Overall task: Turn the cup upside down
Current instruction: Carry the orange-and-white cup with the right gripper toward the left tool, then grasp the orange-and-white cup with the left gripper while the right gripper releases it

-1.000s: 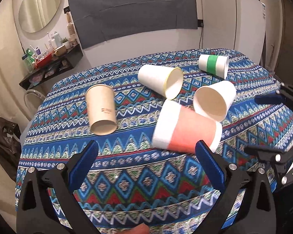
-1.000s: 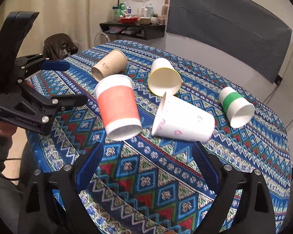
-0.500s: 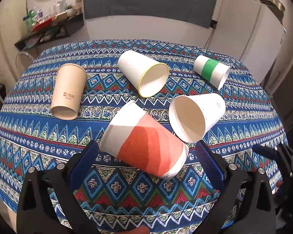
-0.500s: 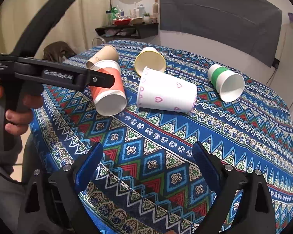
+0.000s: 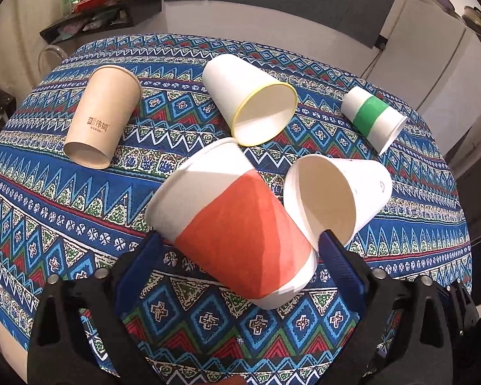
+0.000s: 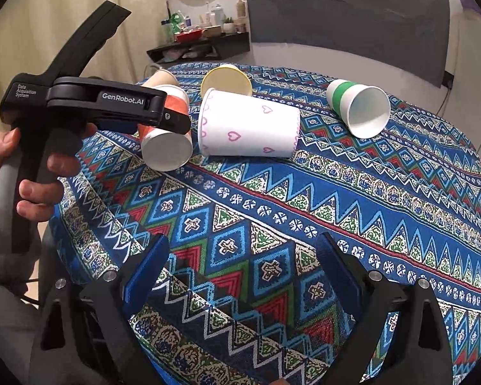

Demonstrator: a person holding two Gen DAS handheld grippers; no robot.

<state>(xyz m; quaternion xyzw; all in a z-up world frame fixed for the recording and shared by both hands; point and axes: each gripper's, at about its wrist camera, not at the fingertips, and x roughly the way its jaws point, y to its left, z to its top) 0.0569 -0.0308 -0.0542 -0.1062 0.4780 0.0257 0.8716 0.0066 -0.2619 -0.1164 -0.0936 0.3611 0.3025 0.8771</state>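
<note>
An orange-banded white paper cup (image 5: 237, 221) lies on its side on the patterned tablecloth (image 5: 64, 192), base toward me. My left gripper (image 5: 240, 256) is open, its blue fingers on either side of the cup's base end, apart from it. In the right wrist view the same cup (image 6: 165, 134) lies partly behind the hand-held left gripper (image 6: 170, 118). My right gripper (image 6: 240, 263) is open and empty above the cloth near the table's front edge.
Other cups lie on their sides: a brown one (image 5: 102, 115), a yellow-rimmed one (image 5: 253, 102), a green-banded one (image 5: 373, 118) and a heart-printed one (image 5: 336, 199), touching the orange cup. A shelf of bottles (image 5: 102, 3) stands behind the table.
My left gripper has moved forward and down so the orange cup's base end lies between its fingers. The right gripper pulled back and turned; the cups stayed put.
</note>
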